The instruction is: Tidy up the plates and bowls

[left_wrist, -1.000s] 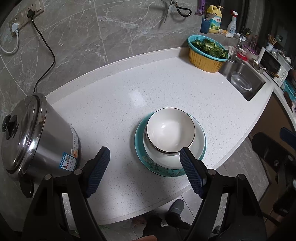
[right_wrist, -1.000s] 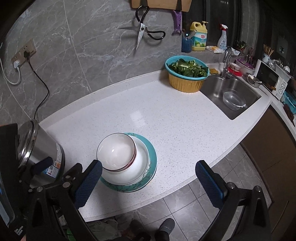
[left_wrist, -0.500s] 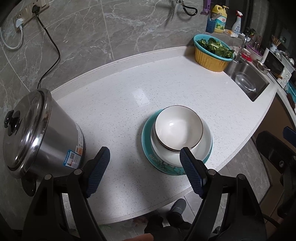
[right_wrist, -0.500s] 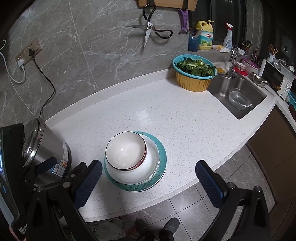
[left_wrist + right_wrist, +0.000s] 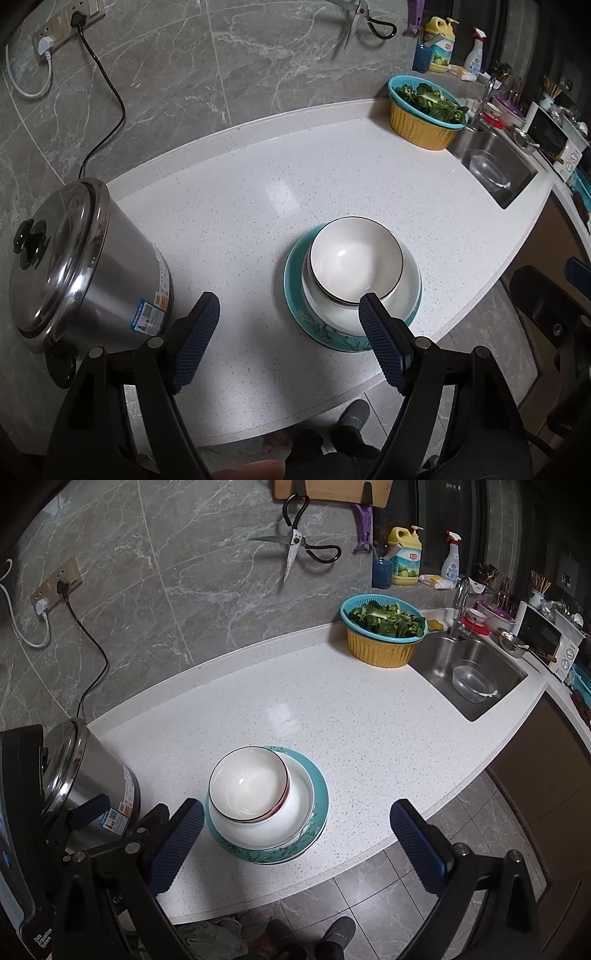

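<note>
Right wrist view: bowls (image 5: 248, 782) sitting nested on teal plate (image 5: 320, 805) near bench (image 5: 369, 716) front edge. Both tongs (image 5: 295, 843) (image 5: 286, 341) hanging apart, empty. Glazed ceramic: likely heavy, slippery, breakable; gripping rim seeming safest.

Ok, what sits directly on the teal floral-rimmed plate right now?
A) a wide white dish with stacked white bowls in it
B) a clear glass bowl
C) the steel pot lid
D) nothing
A: the wide white dish rests on the teal floral-rimmed plate, with stacked white bowls nested inside it.
</note>
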{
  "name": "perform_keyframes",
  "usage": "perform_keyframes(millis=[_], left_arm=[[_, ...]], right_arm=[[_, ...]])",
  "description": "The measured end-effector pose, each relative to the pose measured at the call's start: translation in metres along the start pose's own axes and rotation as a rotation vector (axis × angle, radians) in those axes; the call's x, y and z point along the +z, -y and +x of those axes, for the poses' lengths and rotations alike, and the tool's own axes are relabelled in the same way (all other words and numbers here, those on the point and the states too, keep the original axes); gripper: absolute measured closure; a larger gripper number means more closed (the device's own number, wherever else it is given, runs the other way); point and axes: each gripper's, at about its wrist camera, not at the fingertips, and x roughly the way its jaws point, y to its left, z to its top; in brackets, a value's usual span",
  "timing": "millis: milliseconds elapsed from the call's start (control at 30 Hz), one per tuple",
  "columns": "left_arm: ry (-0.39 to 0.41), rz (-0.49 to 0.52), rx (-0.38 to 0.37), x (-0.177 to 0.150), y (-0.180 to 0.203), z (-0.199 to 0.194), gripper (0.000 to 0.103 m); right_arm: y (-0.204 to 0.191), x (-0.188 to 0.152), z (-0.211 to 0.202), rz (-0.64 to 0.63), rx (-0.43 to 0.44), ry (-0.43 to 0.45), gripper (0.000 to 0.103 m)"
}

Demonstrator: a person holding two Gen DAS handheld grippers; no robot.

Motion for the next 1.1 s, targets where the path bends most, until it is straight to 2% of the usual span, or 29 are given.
perform_keyframes(millis=[367,467,567,833,867,1000,1100], left_arm=[[0.009,0.005,0.006,0.000,0.000,-0.003,0.025],[0.012,0.007,0.007,0.000,0.001,-0.003,0.018],[0.021,0.014,-0.014,0.000,0.000,-0.004,0.018],[0.016,0.019,-0.010,0.001,-0.003,-0.003,0.018],[0.016,0.020,-0.007,0.002,-0.004,-0.003,0.017],[0.023,0.006,-0.021,0.003,-0.008,-0.004,0.003],[0.030,-0.003,-0.031,0.003,-0.011,-0.006,0.001]], right_arm=[[0.003,-0.001,-0.004,-0.002,-0.004,0.009,0.000],[0.003,-0.001,-0.005,-0.001,-0.005,0.009,0.000],[0.003,-0.001,-0.005,-0.001,-0.005,0.012,0.000],[0.004,-0.003,-0.007,-0.001,-0.005,0.011,0.000],[0.004,-0.003,-0.007,-0.001,-0.006,0.012,0.000],[0.004,-0.003,-0.007,-0.001,-0.004,0.011,0.000],[0.005,-0.003,-0.007,-0.001,-0.004,0.010,0.000]])
